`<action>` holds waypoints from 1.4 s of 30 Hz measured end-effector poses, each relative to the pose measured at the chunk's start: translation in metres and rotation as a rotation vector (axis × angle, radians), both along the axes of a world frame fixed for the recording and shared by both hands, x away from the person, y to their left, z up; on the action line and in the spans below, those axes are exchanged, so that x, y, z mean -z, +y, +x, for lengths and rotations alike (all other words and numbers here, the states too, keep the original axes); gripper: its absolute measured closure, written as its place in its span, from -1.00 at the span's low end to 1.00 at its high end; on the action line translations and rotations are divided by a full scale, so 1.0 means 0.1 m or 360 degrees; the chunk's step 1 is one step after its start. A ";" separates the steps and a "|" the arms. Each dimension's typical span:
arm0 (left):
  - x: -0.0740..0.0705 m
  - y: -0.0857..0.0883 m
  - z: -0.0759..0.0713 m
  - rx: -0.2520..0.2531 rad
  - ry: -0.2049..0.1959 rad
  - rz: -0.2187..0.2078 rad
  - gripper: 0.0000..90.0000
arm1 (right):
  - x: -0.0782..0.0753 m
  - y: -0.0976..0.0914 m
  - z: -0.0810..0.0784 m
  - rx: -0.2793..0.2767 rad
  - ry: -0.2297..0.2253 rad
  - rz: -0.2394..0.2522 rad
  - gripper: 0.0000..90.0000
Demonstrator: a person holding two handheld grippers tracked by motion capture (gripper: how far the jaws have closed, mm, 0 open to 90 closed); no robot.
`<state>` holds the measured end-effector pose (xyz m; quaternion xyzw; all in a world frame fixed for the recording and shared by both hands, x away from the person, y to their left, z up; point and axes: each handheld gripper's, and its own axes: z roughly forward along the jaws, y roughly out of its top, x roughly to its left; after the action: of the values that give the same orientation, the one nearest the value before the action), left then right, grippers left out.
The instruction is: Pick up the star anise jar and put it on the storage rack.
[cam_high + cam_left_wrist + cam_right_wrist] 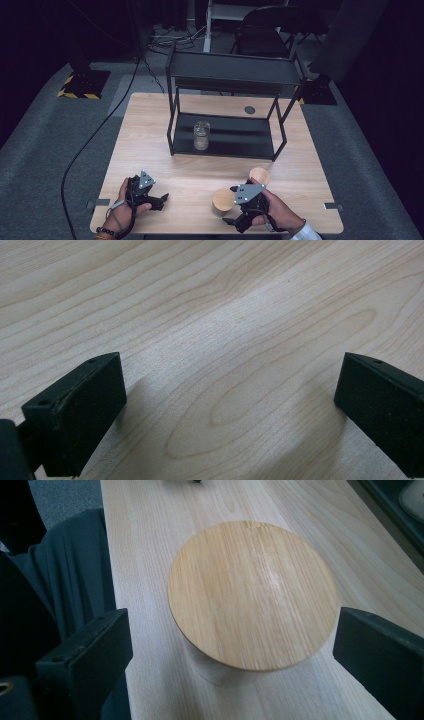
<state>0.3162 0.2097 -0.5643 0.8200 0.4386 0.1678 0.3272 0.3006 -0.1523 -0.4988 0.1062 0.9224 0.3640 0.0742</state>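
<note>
A jar with a round wooden lid (222,198) (252,595) stands near the table's front edge. My right gripper (229,205) (232,635) is open around it, one jaw on each side of the lid and neither seen touching it. A second wooden-lidded jar (259,175) stands just behind that hand. A clear glass jar (201,135) sits on the lower shelf of a black metal rack (230,70). My left gripper (161,201) (232,385) hovers open over the bare wooden table (225,315) at the front left, holding nothing.
The rack takes up the back half of the table (150,145). A small dark round disc (249,109) lies on the table behind it. A black chair (265,30) and a floor cable (85,145) are beyond the table.
</note>
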 end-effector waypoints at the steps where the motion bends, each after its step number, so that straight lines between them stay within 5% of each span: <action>1: 0.00 0.00 0.00 0.0000 0.0000 0.0000 -1.00 | 0.01 0.02 0.00 -0.0005 0.0002 -0.0001 -0.95; 21: 0.00 0.00 0.00 0.0000 0.0001 0.0000 -1.00 | 0.10 0.16 0.05 0.0129 0.0088 0.0052 -0.75; 29: 0.00 0.00 0.00 0.0000 0.0000 0.0000 -1.00 | 0.15 0.17 0.09 0.0158 0.0070 0.0040 -0.49; 42: 0.00 0.00 0.00 0.0000 0.0000 0.0001 -1.00 | 0.17 0.17 0.10 0.0132 0.0047 0.0016 -0.46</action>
<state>0.3162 0.2097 -0.5643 0.8201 0.4385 0.1679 0.3269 0.3106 -0.1349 -0.5158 0.1501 0.9163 0.3635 0.0751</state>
